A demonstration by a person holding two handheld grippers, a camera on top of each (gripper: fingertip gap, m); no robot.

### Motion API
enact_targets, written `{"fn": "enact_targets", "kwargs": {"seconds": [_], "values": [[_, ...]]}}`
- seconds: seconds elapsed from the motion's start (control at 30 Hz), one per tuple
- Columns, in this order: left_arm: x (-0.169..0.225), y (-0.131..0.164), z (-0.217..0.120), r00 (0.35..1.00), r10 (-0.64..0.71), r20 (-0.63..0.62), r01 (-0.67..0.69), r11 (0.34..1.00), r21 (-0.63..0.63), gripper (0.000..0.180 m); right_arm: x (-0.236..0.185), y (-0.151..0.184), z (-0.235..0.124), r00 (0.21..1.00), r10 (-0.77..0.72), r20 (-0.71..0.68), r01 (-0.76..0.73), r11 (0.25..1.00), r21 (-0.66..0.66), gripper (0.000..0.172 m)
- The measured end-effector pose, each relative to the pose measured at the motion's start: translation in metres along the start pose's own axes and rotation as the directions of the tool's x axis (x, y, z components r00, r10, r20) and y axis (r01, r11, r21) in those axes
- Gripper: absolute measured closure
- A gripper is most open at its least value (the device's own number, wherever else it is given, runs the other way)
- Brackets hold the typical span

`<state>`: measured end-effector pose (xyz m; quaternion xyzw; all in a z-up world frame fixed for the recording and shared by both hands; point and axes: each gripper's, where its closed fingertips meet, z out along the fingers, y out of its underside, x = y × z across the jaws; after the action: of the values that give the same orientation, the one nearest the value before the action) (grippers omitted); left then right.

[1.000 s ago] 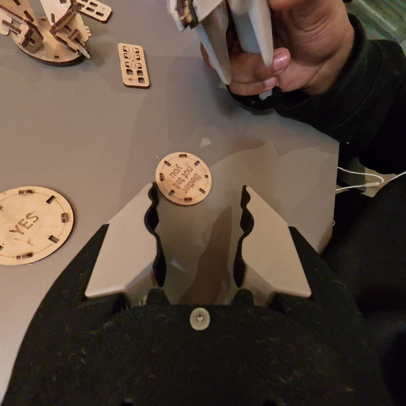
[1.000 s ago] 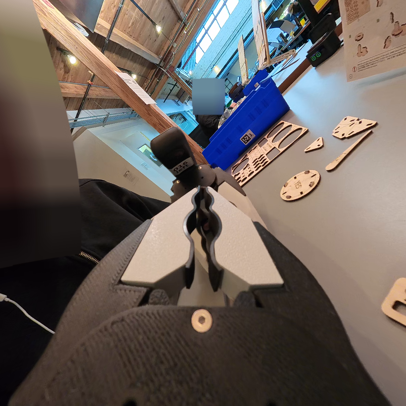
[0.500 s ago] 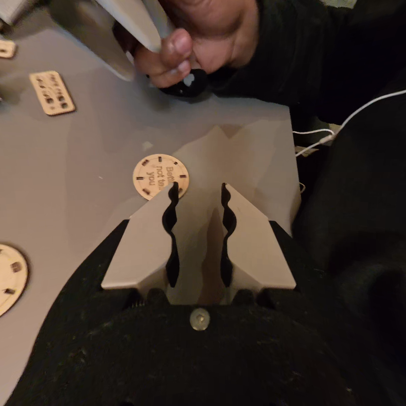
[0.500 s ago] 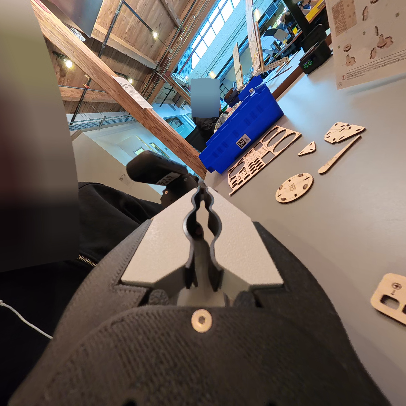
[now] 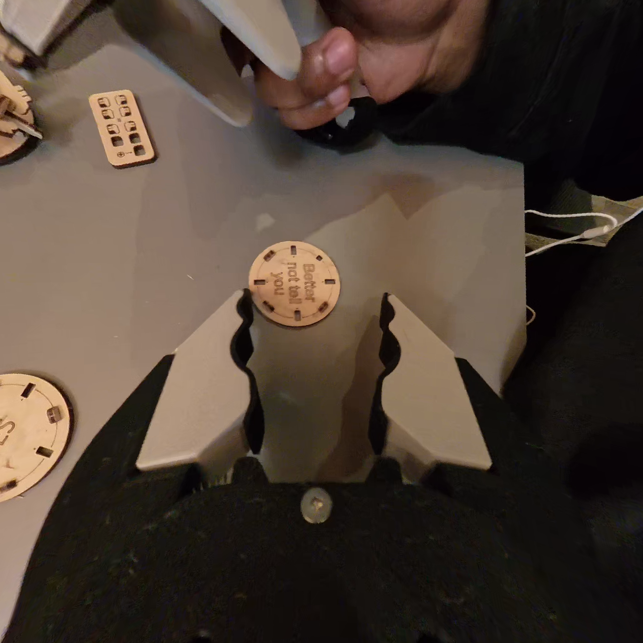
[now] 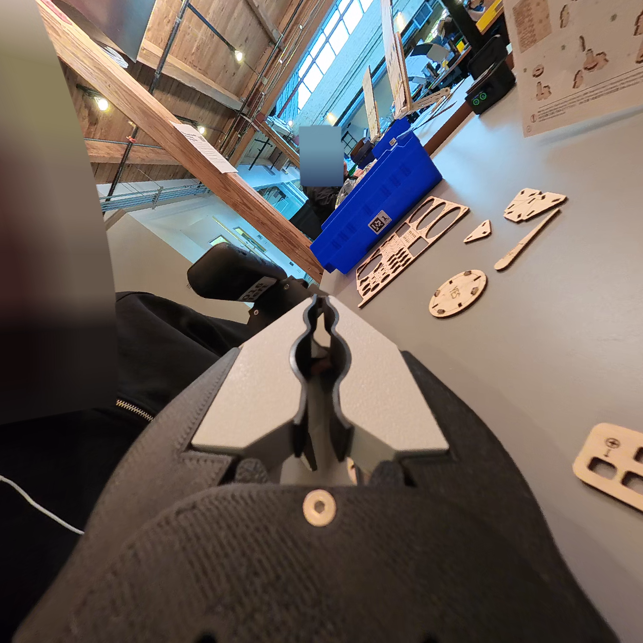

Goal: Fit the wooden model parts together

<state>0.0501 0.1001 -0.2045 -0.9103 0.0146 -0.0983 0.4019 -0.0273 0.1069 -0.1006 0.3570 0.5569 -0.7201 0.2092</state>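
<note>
- Far left of the left wrist view: a bigger wooden disc (image 5: 24, 435) lies flat on the grey table (image 5: 156, 243), with part of a slotted-together wooden model (image 5: 14, 114) up in the corner. So some wooden parts are already joined and others lie loose, as far as I can tell.
- A bit right of that, a small wooden card with square cut-outs (image 5: 121, 128) lies flat, nothing touching it.
- Middle: the left hand-held gripper (image 5: 315, 299) is spread wide with nothing gripped. A small round wooden disc with engraved lettering (image 5: 294, 283) lies flat on the table just ahead of the tips. It looks right up against the left fingertip (image 5: 243, 299) and well apart from the other one, so it's not picked up.
- Top right: a hand (image 5: 382, 52) wraps around the right hand-held gripper (image 6: 320, 299). In its own view the jaws are closed at the tip with nothing between them.
- Loose bits in the right wrist view: a punched-out wooden sheet (image 6: 410, 247), a thin wooden stick (image 6: 525, 240), a small triangle (image 6: 478, 232) and a flat angular plate (image 6: 532, 204).
- Surface and room: smooth grey tabletop, a blue plastic bin (image 6: 375, 205) at its far side, a printed paper sheet (image 6: 574, 62) top right. Big timber beams (image 6: 195, 146), ceiling spotlights and tall windows, workshop-looking place.
</note>
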Motion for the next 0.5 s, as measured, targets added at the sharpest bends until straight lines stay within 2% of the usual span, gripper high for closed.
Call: {"fn": "enact_targets", "kwargs": {"seconds": [0.1, 0.23, 0.3, 0.4, 0.5], "values": [[0.013, 0.000, -0.004, 0.994, -0.010, -0.105, 0.012, 1.000, 0.016, 0.140, -0.001, -0.001, -0.001, 1.000, -0.001, 0.001, 0.001, 1.000, 0.005, 0.172], [0.035, 0.002, -0.008, 0.976, 0.080, -0.203, -0.076, 0.997, 0.029, 0.152, -0.004, -0.002, -0.001, 1.000, -0.010, 0.006, 0.010, 1.000, 0.005, 0.172], [0.036, 0.002, -0.006, 0.977, 0.122, -0.173, -0.118, 0.993, 0.029, 0.148, -0.005, -0.002, -0.001, 1.000, -0.012, 0.008, 0.012, 1.000, 0.006, 0.172], [0.018, -0.011, -0.008, 0.991, 0.131, -0.026, -0.128, 0.987, 0.095, 0.136, -0.005, -0.003, -0.001, 1.000, -0.012, 0.009, 0.012, 1.000, 0.007, 0.172], [0.016, -0.011, -0.007, 0.994, 0.095, -0.050, -0.090, 0.992, 0.090, 0.121, -0.004, -0.002, 0.000, 1.000, -0.009, 0.006, 0.009, 1.000, 0.005, 0.172]]}}
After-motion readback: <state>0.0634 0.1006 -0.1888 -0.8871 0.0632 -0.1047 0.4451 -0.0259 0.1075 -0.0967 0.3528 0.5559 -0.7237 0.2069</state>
